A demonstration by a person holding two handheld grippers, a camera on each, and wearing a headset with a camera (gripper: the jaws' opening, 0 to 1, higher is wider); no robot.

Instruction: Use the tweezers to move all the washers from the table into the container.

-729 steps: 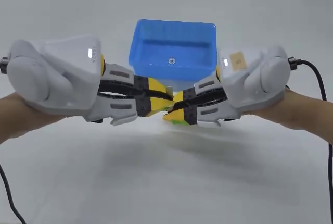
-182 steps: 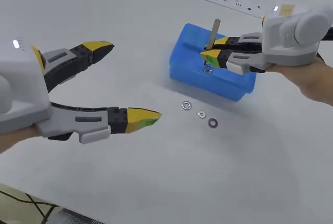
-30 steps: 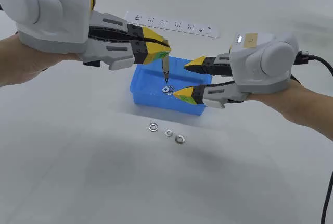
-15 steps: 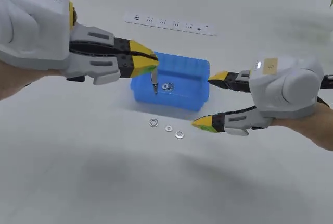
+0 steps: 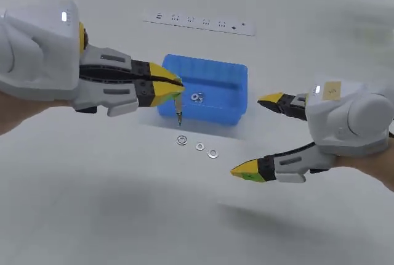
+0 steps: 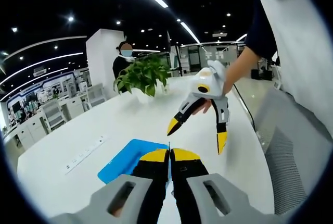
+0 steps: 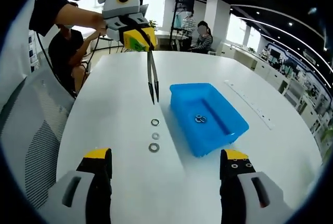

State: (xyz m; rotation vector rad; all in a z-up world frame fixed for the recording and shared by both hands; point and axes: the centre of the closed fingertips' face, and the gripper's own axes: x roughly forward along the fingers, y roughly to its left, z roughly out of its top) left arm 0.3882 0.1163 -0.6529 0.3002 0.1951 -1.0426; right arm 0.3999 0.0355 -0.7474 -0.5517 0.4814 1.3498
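my left claw [image 5: 175,86] is clamped tight on the tweezers [image 5: 178,111], which hang tips-down, nearly upright. three washers [image 5: 199,146] lie in a short row on the worktop [image 5: 111,209], just in front of the blue container [image 5: 209,114], where a couple more already sit. the tweezer tips hover just above the row's left end, so that washer lies almost straight below them. my right claw [image 5: 251,134] is wide open and empty, off to the row's right.

No legible text, brand or number found, tan sticker [image 5: 331,90] on the right gripper [image 5: 251,135] housing unreadable, power strip [image 5: 200,22] markings too small to read
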